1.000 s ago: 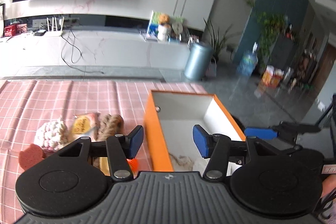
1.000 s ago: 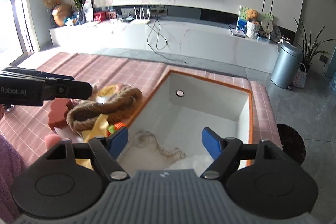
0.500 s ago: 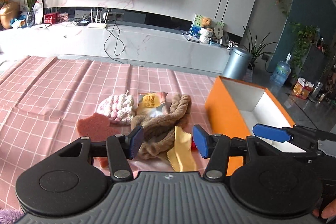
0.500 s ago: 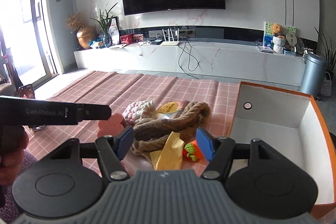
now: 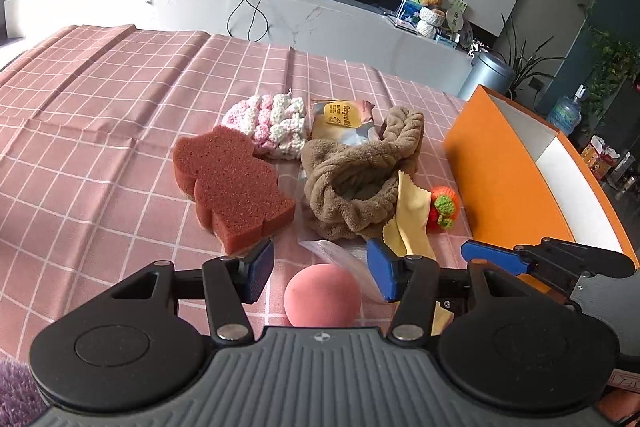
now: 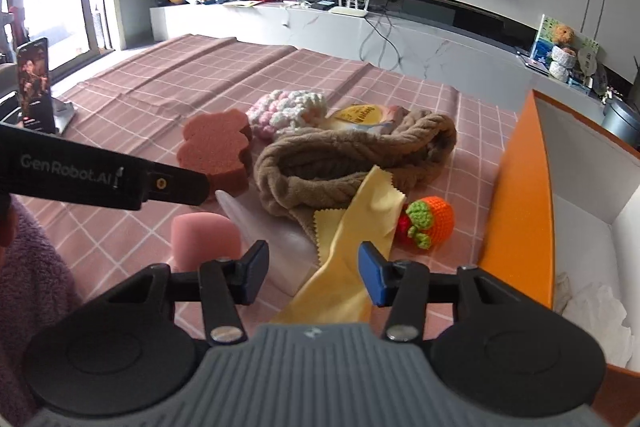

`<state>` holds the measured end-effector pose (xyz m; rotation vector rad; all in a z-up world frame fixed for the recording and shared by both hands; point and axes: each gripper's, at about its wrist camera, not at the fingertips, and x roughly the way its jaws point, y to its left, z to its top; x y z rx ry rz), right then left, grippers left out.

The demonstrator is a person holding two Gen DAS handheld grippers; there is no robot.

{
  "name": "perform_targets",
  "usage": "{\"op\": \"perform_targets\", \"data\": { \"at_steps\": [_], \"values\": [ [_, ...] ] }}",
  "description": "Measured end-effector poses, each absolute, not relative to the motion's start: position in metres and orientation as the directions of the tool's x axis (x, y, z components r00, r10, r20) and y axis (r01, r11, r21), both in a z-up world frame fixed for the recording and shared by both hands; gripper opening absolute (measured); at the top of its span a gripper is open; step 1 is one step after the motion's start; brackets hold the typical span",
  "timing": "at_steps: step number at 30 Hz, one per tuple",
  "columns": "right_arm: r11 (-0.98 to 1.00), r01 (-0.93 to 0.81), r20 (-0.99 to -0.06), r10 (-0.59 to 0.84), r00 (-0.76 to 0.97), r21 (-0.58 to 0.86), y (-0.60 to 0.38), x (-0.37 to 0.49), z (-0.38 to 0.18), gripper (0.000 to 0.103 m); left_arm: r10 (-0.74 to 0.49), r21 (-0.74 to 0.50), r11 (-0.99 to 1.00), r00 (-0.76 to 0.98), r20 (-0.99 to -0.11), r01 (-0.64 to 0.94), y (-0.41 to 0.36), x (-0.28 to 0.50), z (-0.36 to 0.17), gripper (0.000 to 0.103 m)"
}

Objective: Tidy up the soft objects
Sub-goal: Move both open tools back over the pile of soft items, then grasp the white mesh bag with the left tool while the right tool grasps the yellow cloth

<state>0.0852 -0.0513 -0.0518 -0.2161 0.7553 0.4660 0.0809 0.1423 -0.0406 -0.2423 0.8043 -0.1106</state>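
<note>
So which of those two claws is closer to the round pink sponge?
Left. The pink sponge sits between the left gripper's open fingers; the right gripper hangs beside it, over the yellow cloth.

The right gripper [image 6: 312,273] hovers over the near end of a yellow cloth [image 6: 352,227], its jaws apart and just now closing, pads not pressing the cloth. The cloth runs up onto a brown braided headband [image 6: 344,163]. Just right of the cloth sits an orange crocheted fruit [image 6: 434,219], near the wall of an orange box [image 6: 520,187]. Left of the cloth stands a pink sponge [image 6: 204,235], with the left gripper [image 6: 104,175] reaching in above it. Farther off on the pink checked counter [image 6: 180,83] lie a brown sponge [image 6: 218,147], a pink-and-white crocheted piece [image 6: 288,111] and a yellow packet [image 6: 360,117].
</note>
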Motion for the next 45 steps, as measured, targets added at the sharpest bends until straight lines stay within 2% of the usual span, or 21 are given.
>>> {"op": "perform_targets", "data": {
  "at_steps": [6,12,16,20,23,25,27,28,36,45],
  "values": [
    [0.898,-0.437,-0.733,0.263,0.627,-0.052,-0.049,0.109,-0.07,0.049,-0.25,-0.335,0.942,0.611,-0.751,-0.026,0.142,0.115,-0.062,0.063],
    [0.909,-0.416,-0.752,0.256,0.607,-0.026,-0.051,0.123,-0.085,0.049,-0.262,-0.345,0.937,0.541,-0.799,-0.056,0.139,0.14,-0.079,0.061],
    [0.907,-0.421,-0.762,0.258,0.594,-0.022,-0.052,0.126,-0.092,0.047,-0.254,-0.332,0.94,0.491,-0.833,-0.078,0.135,0.15,-0.09,0.042],
    [0.91,-0.415,-0.773,0.268,0.575,0.007,-0.054,0.13,-0.099,0.038,-0.262,-0.334,0.94,0.487,-0.833,-0.067,0.133,0.153,-0.091,0.013],
    [0.903,-0.43,-0.771,0.28,0.572,0.009,-0.052,0.129,-0.1,0.03,-0.255,-0.326,0.943,0.499,-0.828,-0.061,0.13,0.153,-0.091,0.006],
    [0.9,-0.435,-0.772,0.289,0.566,0.018,-0.052,0.129,-0.099,0.013,-0.253,-0.326,0.943,0.511,-0.821,-0.057,0.129,0.153,-0.088,0.004],
    [0.899,-0.437,-0.774,0.297,0.56,0.029,-0.051,0.129,-0.098,0.003,-0.249,-0.325,0.944,0.527,-0.813,-0.055,0.129,0.152,-0.083,0.003],
    [0.901,-0.433,-0.771,0.295,0.564,0.029,-0.052,0.128,-0.097,0.002,-0.25,-0.328,0.943,0.536,-0.806,-0.052,0.129,0.151,-0.08,0.003],
    [0.902,-0.432,-0.691,0.298,0.659,-0.023,-0.056,0.112,-0.062,0.001,-0.251,-0.338,0.941,0.621,-0.743,-0.023,0.125,0.142,-0.044,0.002],
    [0.922,-0.388,-0.618,0.314,0.721,0.016,-0.081,0.102,-0.023,0.001,-0.265,-0.319,0.945,0.728,-0.633,0.066,0.119,0.127,0.019,0.002]
  ]
}}
